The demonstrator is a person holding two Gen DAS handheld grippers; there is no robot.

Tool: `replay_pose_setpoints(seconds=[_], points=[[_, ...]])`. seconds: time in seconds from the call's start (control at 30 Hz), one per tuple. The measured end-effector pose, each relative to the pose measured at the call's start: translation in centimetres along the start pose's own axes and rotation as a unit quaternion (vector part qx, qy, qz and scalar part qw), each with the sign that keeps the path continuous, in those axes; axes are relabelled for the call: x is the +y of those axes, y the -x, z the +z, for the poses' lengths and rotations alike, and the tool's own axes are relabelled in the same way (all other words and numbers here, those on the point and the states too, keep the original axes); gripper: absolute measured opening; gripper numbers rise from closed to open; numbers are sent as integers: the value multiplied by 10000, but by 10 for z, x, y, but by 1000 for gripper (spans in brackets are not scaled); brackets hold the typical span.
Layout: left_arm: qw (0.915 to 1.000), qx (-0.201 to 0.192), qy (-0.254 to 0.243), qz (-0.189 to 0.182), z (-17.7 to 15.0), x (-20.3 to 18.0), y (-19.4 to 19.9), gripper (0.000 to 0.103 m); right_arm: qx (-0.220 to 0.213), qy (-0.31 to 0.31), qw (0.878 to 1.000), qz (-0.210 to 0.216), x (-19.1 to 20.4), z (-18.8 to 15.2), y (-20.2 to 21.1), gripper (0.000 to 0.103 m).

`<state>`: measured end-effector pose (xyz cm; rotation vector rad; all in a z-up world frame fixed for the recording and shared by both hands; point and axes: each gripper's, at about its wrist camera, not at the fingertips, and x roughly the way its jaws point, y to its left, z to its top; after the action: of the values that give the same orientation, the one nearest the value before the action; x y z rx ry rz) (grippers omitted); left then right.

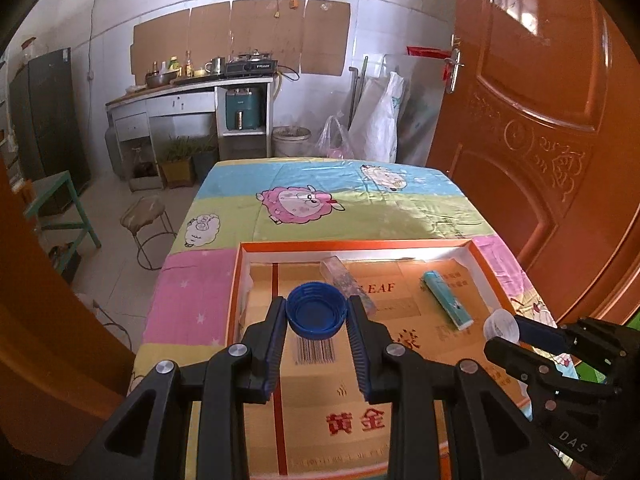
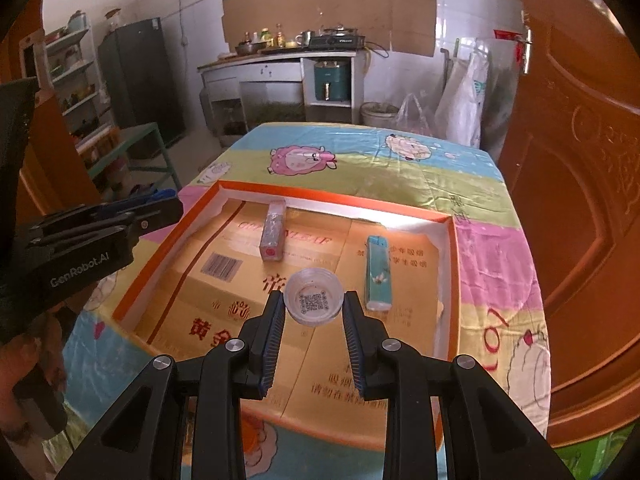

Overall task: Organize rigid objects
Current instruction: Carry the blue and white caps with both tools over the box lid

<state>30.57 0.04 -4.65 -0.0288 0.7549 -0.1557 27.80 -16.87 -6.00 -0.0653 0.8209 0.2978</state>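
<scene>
Two caps ride over the orange-rimmed cardboard tray (image 1: 236, 280): my left gripper (image 1: 316, 312) clamps the ribbed blue plastic cap (image 1: 316, 310), my right gripper (image 2: 314, 304) the clear plastic cap (image 2: 314, 300). I'd lower both onto bare cardboard near the teal lighter (image 2: 378, 274) and clear lighter (image 2: 273, 232), then release.

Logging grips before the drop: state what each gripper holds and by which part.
Left gripper holds a blue bottle cap by opposite sides of its ribbed rim. Right gripper holds a clear cap the same way.
</scene>
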Motion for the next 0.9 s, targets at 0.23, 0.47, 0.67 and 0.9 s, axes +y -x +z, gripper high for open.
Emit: replay_pose_setpoints(seconds=[0.23,0.47,0.67,0.9], points=[[9999,105,-26,101,10,7,-20,31,103,88,9999,28,-7,18,-23,30],[9996,239,18,167,20,13,-41,31,233,175,9995,97,-12,36,-44,30],[9991,371,57,187,27,19,-58,31,389,167,9988,236,-16,50,-64,30],[9986,499,52,182,33,21,-74,31,547,184,9978,312,-18,64,-86,30]])
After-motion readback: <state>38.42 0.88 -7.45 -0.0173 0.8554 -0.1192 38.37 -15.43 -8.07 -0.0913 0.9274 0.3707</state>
